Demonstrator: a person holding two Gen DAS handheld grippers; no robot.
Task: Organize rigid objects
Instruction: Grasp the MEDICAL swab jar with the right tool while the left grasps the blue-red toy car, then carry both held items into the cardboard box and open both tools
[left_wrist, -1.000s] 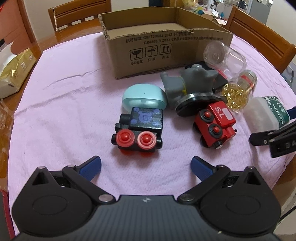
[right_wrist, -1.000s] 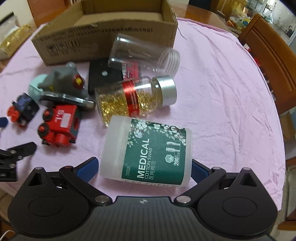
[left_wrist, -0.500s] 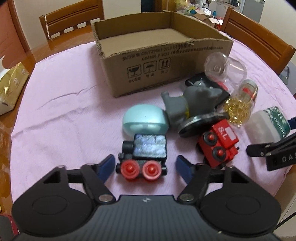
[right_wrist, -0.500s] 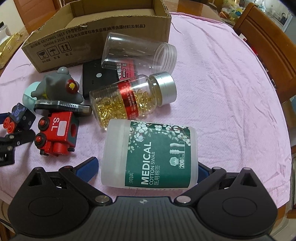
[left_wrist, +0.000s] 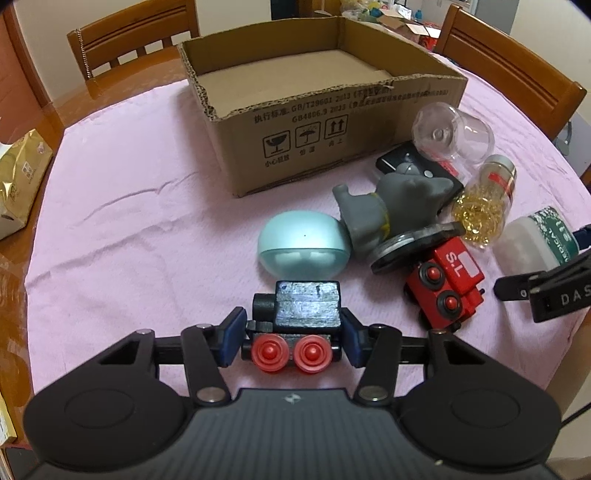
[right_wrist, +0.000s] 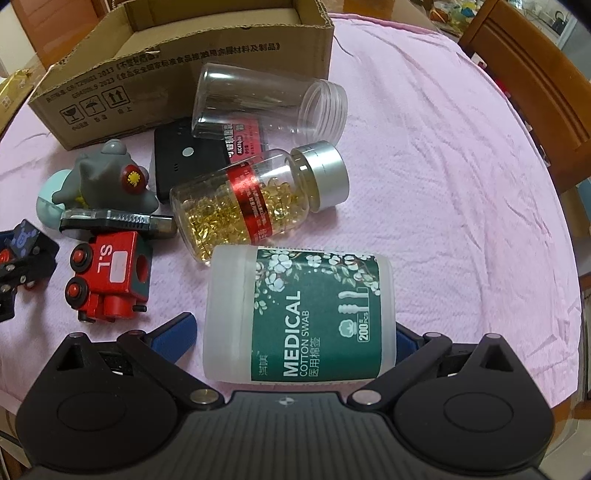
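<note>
My left gripper (left_wrist: 291, 341) is shut on a black toy train (left_wrist: 295, 317) with red wheels, resting on the pink cloth. My right gripper (right_wrist: 295, 336) is open, its jaws on either side of a lying cotton swab jar (right_wrist: 299, 314) with a green label; a gap shows at the left finger. A red toy train (left_wrist: 447, 291) lies between them and also shows in the right wrist view (right_wrist: 109, 277). An open cardboard box (left_wrist: 317, 110) stands at the back.
A mint case (left_wrist: 303, 247), a grey figurine (left_wrist: 391, 206) on a black disc, a black device (right_wrist: 184, 162), a jar of gold capsules (right_wrist: 258, 199) and a clear empty jar (right_wrist: 269, 99) lie near the box. Wooden chairs surround the table. A gold packet (left_wrist: 22, 177) lies left.
My left gripper moved forward around the black toy train and closed on it. My right gripper moved in closer around the cotton swab jar.
</note>
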